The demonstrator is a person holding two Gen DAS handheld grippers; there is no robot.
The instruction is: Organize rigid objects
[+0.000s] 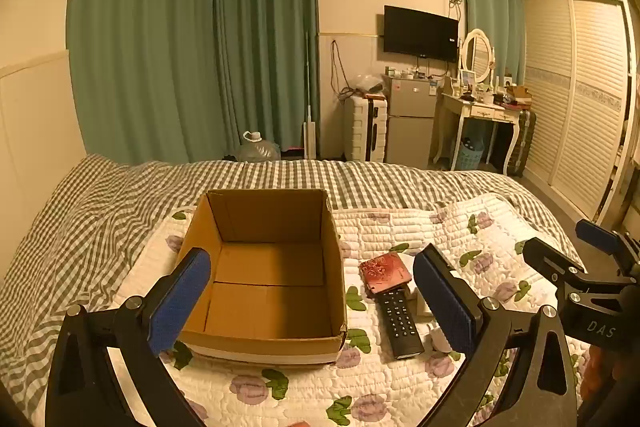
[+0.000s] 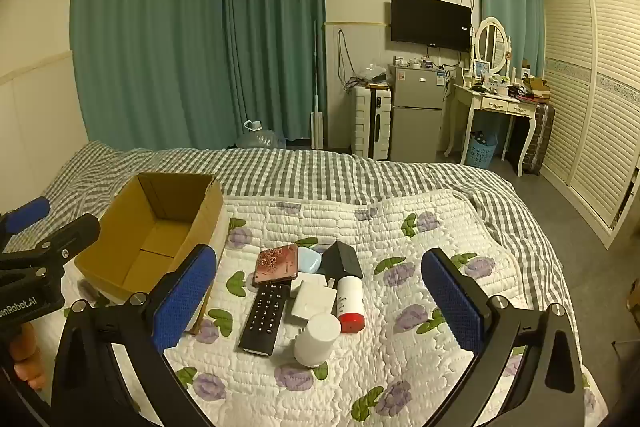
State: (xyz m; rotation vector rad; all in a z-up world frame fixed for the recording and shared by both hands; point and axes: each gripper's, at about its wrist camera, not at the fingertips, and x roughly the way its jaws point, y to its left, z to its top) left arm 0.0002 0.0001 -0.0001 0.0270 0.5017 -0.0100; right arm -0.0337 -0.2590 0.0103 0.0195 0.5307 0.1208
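An open, empty cardboard box (image 1: 272,287) (image 2: 156,227) stands on the floral quilt. To its right lies a cluster: a black remote (image 1: 400,323) (image 2: 266,319), a pink patterned case (image 1: 385,269) (image 2: 277,263), a light blue case (image 2: 310,261), a black box (image 2: 343,259), a flat white adapter (image 2: 314,299), a white bottle with a red cap (image 2: 350,303) and a white cylinder (image 2: 318,339). My left gripper (image 1: 316,303) hovers open over the box's near side. My right gripper (image 2: 320,301) hovers open above the cluster, nothing between its fingers.
The bed has a floral quilt (image 2: 400,367) over a grey checked cover (image 2: 320,175). Beyond the foot stand a water jug (image 2: 260,137), a white suitcase (image 2: 372,123), a small fridge (image 2: 416,115) and a dressing table (image 2: 500,107). A wardrobe (image 2: 592,107) lines the right wall.
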